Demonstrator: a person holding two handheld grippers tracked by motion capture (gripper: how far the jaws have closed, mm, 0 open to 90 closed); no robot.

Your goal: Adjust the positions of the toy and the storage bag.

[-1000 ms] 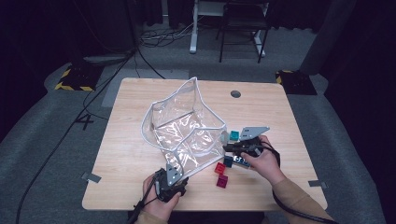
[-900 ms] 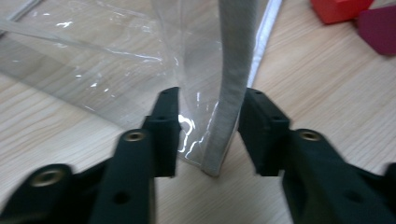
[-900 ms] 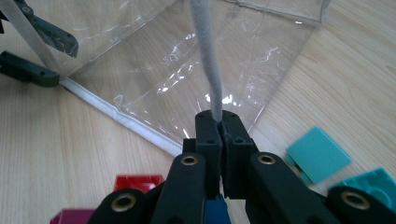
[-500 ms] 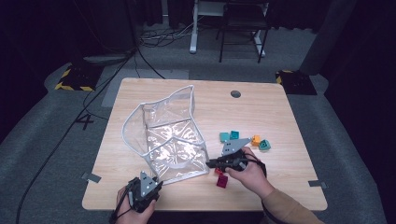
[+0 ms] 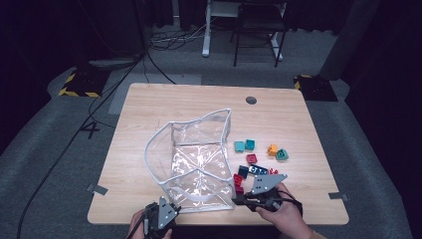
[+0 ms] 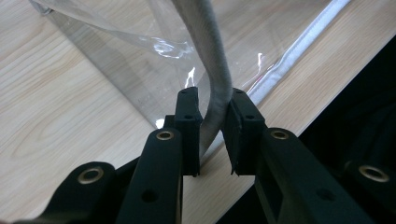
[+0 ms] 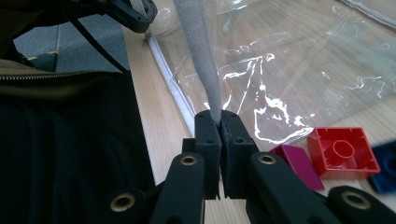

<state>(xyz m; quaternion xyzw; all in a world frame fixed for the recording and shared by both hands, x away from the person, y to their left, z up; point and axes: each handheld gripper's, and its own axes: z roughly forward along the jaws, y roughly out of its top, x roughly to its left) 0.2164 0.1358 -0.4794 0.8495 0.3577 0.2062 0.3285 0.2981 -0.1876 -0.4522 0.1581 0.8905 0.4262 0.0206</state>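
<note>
A: What is seen around the bench (image 5: 149,104)?

B: Grey carpet (image 5: 54,164) is laid all round it, and strips of tape (image 5: 97,188) are stuck beside its near corners.

A: And farther back?

B: A chair (image 5: 256,27) and a white desk leg (image 5: 205,30) are made out, with cables (image 5: 164,42) trailed across the floor. Dark drapes, possibly, are hung behind; little is lit there.

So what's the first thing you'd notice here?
A big clear plastic bag with a white rim stands open in the middle of the wooden table. At the near edge, the left tool and the right tool each pinch that rim. A scatter of colourful toy blocks lies just right of the bag.
</note>
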